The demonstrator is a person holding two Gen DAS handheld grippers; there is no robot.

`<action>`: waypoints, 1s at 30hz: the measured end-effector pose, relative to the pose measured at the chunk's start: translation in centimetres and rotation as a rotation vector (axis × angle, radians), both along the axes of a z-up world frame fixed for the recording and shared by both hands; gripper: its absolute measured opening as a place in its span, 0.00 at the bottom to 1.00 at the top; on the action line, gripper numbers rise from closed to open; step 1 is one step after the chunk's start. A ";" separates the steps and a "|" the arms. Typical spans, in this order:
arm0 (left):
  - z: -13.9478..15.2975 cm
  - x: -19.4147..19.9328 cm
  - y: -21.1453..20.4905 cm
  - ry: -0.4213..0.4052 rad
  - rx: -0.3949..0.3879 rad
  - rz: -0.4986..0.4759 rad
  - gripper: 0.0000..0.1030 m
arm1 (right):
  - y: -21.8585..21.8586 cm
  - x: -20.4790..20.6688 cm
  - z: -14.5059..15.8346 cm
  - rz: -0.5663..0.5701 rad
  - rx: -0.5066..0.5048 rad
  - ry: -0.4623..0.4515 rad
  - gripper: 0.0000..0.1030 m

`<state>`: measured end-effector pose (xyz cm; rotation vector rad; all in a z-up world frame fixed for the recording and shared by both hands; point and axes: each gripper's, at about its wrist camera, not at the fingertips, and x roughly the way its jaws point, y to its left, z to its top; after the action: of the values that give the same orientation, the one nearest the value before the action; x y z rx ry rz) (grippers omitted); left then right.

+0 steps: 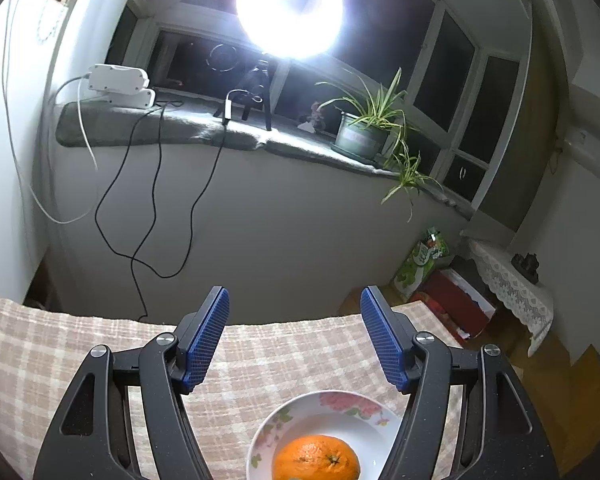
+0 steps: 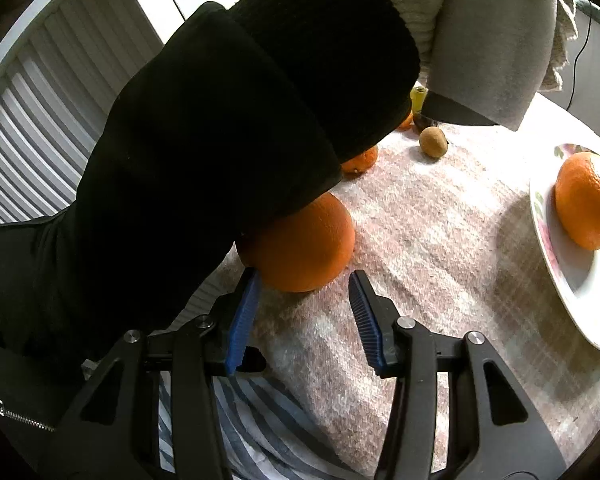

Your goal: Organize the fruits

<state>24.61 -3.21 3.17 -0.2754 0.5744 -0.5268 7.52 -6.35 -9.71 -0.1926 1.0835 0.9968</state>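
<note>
In the right wrist view a large orange [image 2: 304, 240] lies on the checked tablecloth [image 2: 440, 240], partly under a person's black sleeve [image 2: 220, 140]. My right gripper [image 2: 305, 276] is open, its blue fingertips just short of this orange, one on either side of its near edge. Further back lie a small orange [image 2: 358, 162] and a brown kiwi [image 2: 433, 142]. A flowered white plate [image 2: 556, 280] at the right holds another orange [image 2: 588, 200]. In the left wrist view my left gripper [image 1: 295, 296] hangs wide open and empty above that plate [image 1: 284, 412] and its orange [image 1: 316, 458].
The table's far edge [image 1: 280, 324] faces a wall with a windowsill [image 1: 180, 128], a bright ring light [image 1: 290, 4], a potted plant [image 1: 360, 136] and hanging cables [image 1: 156, 208]. A grey cloth [image 2: 492, 40] hangs over the table's back. Striped fabric [image 2: 260, 420] lies below the near edge.
</note>
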 end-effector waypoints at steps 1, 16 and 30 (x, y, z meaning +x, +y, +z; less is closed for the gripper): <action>0.1 0.0 0.1 -0.005 0.002 0.005 0.66 | 0.0 0.0 0.0 -0.002 0.000 0.001 0.47; -0.1 0.9 0.5 0.006 -0.007 0.000 0.66 | 2.4 0.4 0.5 0.014 -0.047 -0.025 0.48; 3.8 -3.0 4.3 -0.067 0.084 0.063 0.66 | 2.1 4.7 1.3 -0.073 0.002 0.010 0.48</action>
<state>21.59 1.05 6.93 -0.1943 0.5196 -0.4484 12.20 -4.29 -8.43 -0.1459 1.0908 0.9339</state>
